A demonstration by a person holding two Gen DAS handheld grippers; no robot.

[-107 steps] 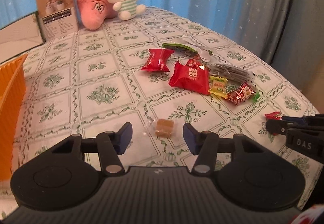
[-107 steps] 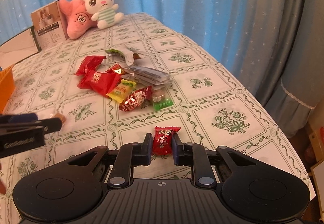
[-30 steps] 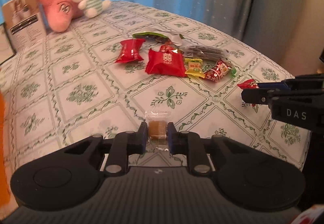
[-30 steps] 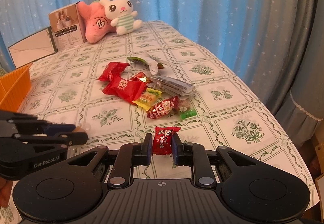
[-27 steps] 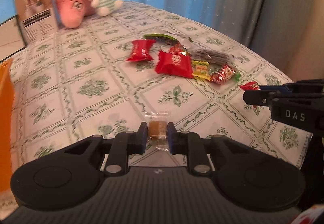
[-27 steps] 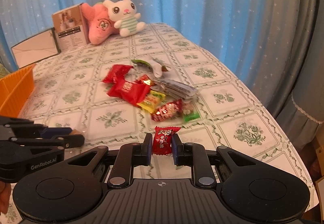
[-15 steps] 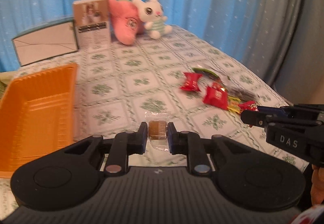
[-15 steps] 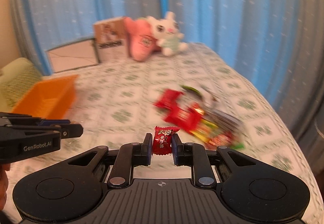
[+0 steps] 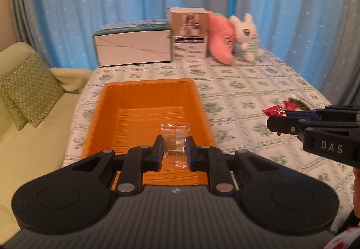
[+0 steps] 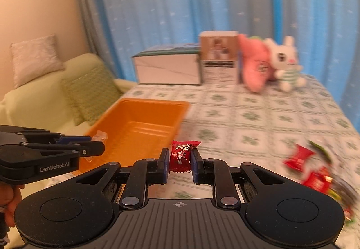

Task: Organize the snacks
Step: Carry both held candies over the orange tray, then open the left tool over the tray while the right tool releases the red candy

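Left gripper (image 9: 173,151): clamped on clear-wrapped candy (image 9: 175,144), above orange tray (image 9: 146,100).
Right gripper (image 10: 180,162): clamped on red candy (image 10: 181,155), beside tray.

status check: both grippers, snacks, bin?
Left gripper shut on clear-wrapped candy, over orange bin. Right gripper shut on red candy, beside bin. Nothing blocking.

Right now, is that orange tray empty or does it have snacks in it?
Empty: the orange tray shows only bare ribbed floor. The clear-wrapped candy seen over it is clamped in the left gripper.
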